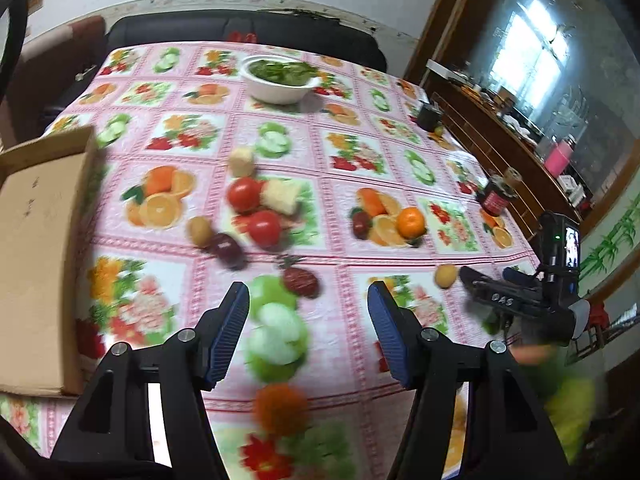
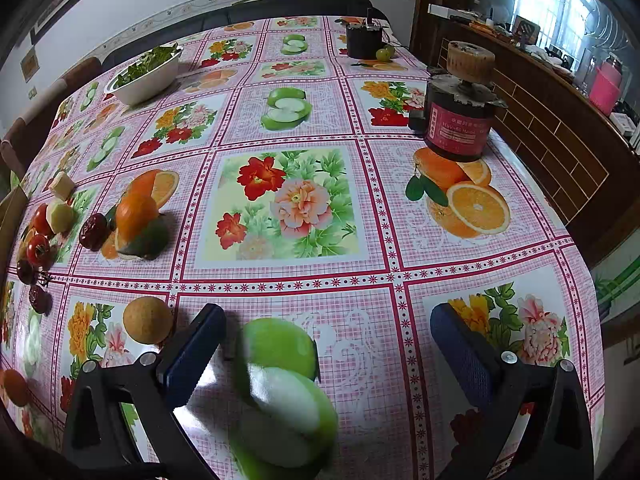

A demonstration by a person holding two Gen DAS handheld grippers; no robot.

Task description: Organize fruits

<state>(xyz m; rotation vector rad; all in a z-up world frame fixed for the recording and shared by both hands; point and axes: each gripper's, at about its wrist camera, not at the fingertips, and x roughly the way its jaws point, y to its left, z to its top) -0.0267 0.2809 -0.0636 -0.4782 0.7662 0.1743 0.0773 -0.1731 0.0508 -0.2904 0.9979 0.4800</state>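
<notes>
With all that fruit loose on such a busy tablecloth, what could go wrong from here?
The tablecloth is printed with apples and oranges, so a printed fruit could be mistaken for a real one. The round brown fruit sits just left of the open right gripper; a finger might nudge it rolling. The tomatoes lie packed against other pieces, so grabbing one may push its neighbours.

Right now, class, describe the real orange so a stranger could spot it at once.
Start at the white bowl of greens at the table's far end and come towards the camera, past the tomatoes. The orange sits right of them on a printed orange picture; unlike the flat prints, it is round and casts a shadow.
</notes>
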